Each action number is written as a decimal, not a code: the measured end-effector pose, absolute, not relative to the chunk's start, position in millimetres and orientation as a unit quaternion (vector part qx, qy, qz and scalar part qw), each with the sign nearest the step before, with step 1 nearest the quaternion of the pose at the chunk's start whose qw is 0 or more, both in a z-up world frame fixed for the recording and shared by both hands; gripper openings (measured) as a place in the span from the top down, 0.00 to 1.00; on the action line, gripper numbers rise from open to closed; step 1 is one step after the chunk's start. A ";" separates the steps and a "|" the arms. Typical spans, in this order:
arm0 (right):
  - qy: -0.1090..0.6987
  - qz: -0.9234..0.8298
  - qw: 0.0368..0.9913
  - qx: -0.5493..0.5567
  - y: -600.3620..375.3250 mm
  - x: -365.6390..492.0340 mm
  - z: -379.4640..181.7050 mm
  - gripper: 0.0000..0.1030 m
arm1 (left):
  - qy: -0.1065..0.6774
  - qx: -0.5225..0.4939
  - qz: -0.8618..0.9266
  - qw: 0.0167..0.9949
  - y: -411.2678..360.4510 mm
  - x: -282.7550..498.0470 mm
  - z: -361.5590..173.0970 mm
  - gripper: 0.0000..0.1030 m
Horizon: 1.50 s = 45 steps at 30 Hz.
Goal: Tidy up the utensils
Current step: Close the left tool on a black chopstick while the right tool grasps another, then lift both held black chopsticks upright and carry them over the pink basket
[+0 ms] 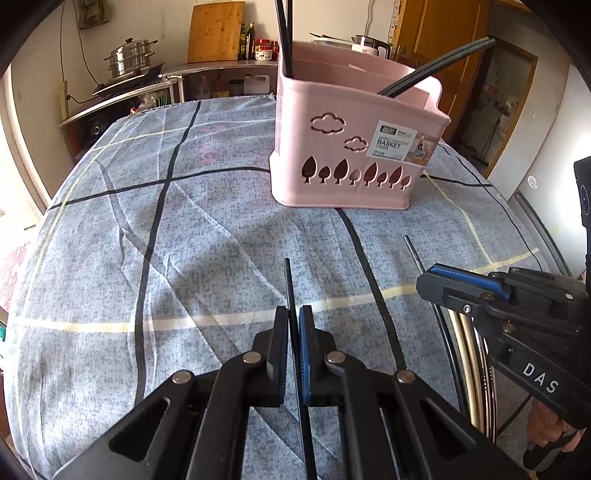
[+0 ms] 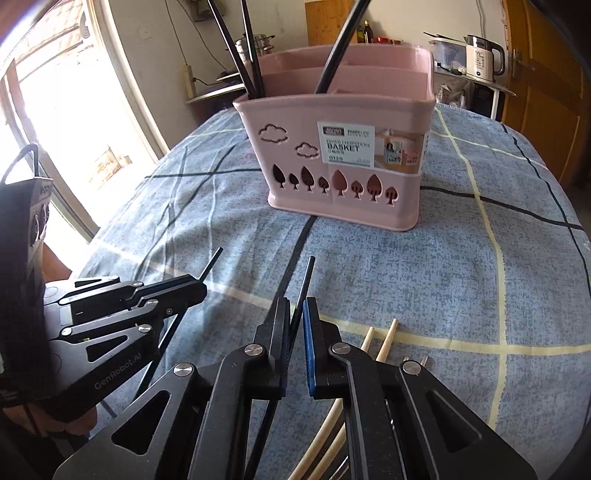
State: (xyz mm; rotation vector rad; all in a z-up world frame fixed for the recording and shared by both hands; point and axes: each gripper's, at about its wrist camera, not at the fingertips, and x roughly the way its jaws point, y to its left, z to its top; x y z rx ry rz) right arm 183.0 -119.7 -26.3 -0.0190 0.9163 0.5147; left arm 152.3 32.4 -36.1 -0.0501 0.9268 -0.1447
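Left gripper [image 1: 294, 314] clenched on a black chopstick [image 1: 289, 284], tip projecting forward past the pads, shaft running back between the fingers. Right gripper [image 2: 295, 314] likewise clenched on a second black chopstick [image 2: 307, 280], tip pointing toward the far basket. Both held low over a blue checked tablecloth [image 1: 207, 236], side by side, the right gripper seen at the right edge of the left wrist view, the left one at the left edge of the right wrist view.

Near right of the right gripper, on the cloth: two pale wooden chopsticks [image 2: 386, 343], lying together, their lower lengths passing under the gripper's fingers; beside them two small metal tips [image 2: 415, 359], kind not discernible.

Far centre: pink chopstick basket [image 2: 343, 173], upright, with cloud and tree cut-outs and a paper label, well apart from both grippers, open cloth between. Inside, divided compartments; black chopsticks [image 2: 243, 51] standing in the far-left corner, leaning; further black chopsticks [image 1: 436, 66] leaning rightward out of a compartment nearer the middle.

Beyond the table: wooden cutting board [image 1: 216, 31], steel steamer pot [image 1: 129, 57], white kettle [image 2: 482, 57].
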 end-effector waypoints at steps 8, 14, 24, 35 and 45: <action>0.365 0.272 0.890 0.014 -130.6 167.1 34.3 0.94 | 0.379 -0.037 -0.091 0.920 36.9 130.7 26.7 0.95; 0.303 0.275 0.912 0.024 -142.6 158.2 81.1 0.95 | 0.318 -0.032 -0.099 0.942 41.9 122.2 79.6 0.95; 0.268 0.264 0.926 0.034 -155.4 155.1 98.7 0.95 | 0.272 -0.042 -0.109 0.955 49.7 119.3 105.7 0.95; 0.262 0.269 0.927 0.026 -155.9 148.6 102.4 0.95 | 0.288 -0.043 -0.108 0.951 45.7 117.8 97.6 0.95; 0.255 0.270 0.928 0.018 -156.0 147.9 101.4 0.95 | 0.287 -0.043 -0.108 0.951 46.5 115.4 99.1 0.95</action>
